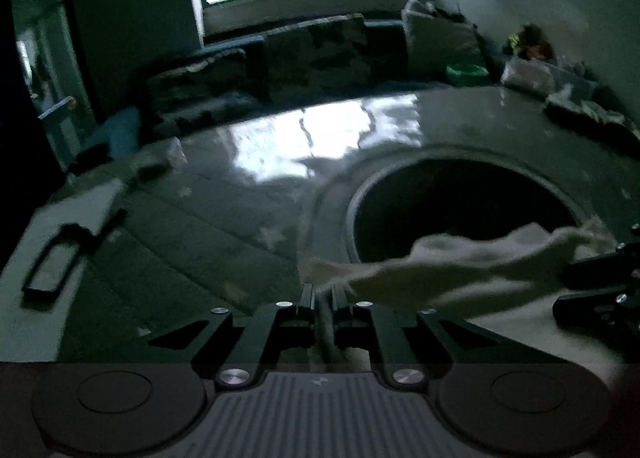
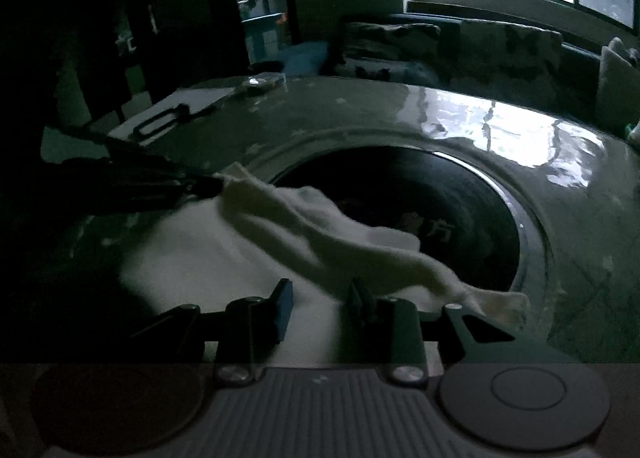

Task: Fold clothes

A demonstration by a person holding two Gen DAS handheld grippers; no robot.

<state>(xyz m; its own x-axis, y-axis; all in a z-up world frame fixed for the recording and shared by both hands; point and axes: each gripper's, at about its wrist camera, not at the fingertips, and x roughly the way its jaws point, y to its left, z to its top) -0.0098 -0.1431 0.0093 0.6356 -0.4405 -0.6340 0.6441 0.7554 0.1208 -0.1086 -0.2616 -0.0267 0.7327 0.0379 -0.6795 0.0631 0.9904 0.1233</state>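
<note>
A white cloth (image 1: 472, 270) hangs stretched above the round table (image 1: 224, 225). My left gripper (image 1: 325, 294) is shut on one corner of it; in the right wrist view the left gripper (image 2: 208, 183) pinches the cloth (image 2: 320, 234) at the left. My right gripper (image 2: 320, 306) is open, its jaws apart, just below the cloth's drooping middle; the cloth's free end hangs past its right finger. In the left wrist view the right gripper (image 1: 592, 290) is at the right edge beside the cloth. More white fabric (image 2: 192, 258) lies on the table beneath.
A dark round inset (image 1: 464, 209) sits in the table's middle. A black remote-like object (image 1: 52, 262) and paper (image 1: 72, 209) lie at the left edge. Bags and clutter (image 1: 532, 73) sit at the far right. A sofa (image 1: 312, 53) stands behind under a bright window.
</note>
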